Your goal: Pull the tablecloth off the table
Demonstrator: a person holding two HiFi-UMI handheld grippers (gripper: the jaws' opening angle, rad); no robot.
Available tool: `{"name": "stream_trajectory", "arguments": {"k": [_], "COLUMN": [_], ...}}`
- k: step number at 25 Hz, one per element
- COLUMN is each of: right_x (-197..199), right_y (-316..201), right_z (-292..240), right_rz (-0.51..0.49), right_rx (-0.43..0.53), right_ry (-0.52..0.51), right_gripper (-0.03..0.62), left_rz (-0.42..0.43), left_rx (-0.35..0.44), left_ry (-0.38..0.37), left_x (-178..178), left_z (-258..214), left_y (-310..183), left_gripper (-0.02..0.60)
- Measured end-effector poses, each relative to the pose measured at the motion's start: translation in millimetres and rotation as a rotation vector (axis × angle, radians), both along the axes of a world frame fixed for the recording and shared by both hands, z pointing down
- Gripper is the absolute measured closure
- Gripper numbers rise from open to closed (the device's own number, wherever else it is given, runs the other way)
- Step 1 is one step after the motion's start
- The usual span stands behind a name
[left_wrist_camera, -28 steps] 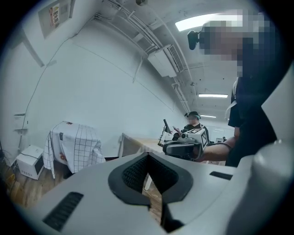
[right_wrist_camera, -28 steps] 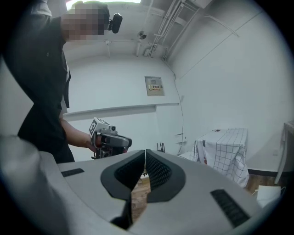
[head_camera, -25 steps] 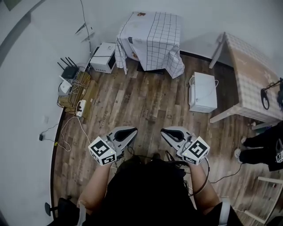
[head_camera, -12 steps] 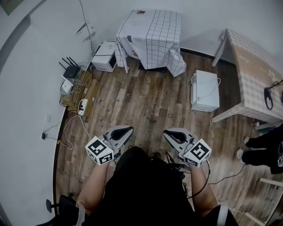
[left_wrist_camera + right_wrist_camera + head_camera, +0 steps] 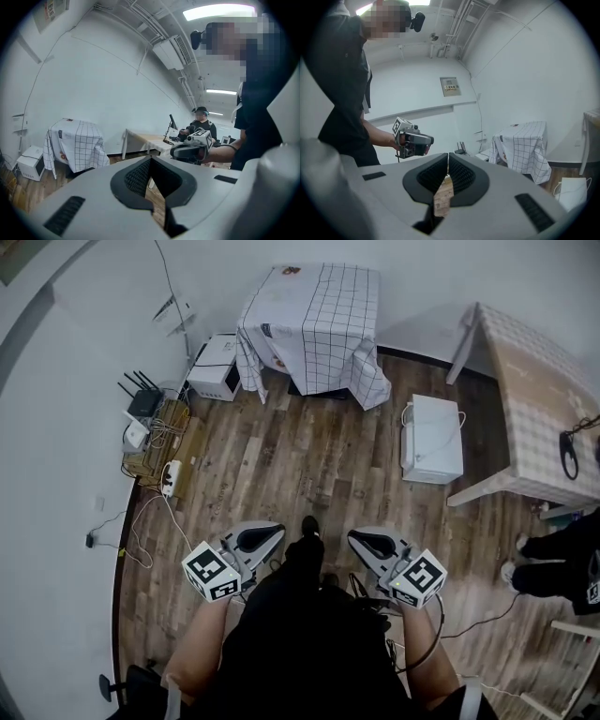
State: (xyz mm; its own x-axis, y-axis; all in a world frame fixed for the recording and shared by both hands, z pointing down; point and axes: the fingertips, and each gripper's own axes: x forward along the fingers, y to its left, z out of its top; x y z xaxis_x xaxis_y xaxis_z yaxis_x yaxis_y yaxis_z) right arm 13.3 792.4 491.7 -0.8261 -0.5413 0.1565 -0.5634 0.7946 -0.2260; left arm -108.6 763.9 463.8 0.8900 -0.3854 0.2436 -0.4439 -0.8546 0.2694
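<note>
Fingers [image 5: 137, 179] of the left gripper [image 5: 269, 532] pressed together on nothing, those of the right gripper [image 5: 362, 539] likewise closed and empty, a person stands facing the checked tablecloth [image 5: 319, 320], which drapes its tabletop and hangs down the visible sides. The cloth lies straight ahead across the wooden floor [image 5: 319, 456], well apart from both grippers. Neither gripper looks nearer, and both angle slightly inward, so an approach likely comes before any grasp.

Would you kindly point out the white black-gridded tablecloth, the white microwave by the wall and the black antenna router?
white black-gridded tablecloth [image 5: 323, 310], head view, flat top panel.
white microwave [image 5: 214, 365], head view, top face.
black antenna router [image 5: 144, 403], head view, its body.
</note>
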Motion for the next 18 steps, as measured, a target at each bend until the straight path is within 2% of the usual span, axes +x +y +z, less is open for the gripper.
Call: {"name": "stream_trajectory", "arguments": {"k": [12, 18], "right_x": [15.7, 3.0], "right_y": [-98.1, -153.1], "right_z": [-6.8, 4.8], "right_rz": [0.002, 0.008], "right_rx": [-0.026, -0.038], "right_ry": [0.051, 0.085], "right_gripper": [0.572, 0.572], "left_rz": [-0.021, -0.006], "left_rx": [-0.015, -0.050], "left_ry": [0.080, 0.113], "left_x": [0.0, -10.3], "left_z": [7.7, 30.1], "left_y": [-106.5, -162.6], "left_gripper": [0.571, 0.572]}}
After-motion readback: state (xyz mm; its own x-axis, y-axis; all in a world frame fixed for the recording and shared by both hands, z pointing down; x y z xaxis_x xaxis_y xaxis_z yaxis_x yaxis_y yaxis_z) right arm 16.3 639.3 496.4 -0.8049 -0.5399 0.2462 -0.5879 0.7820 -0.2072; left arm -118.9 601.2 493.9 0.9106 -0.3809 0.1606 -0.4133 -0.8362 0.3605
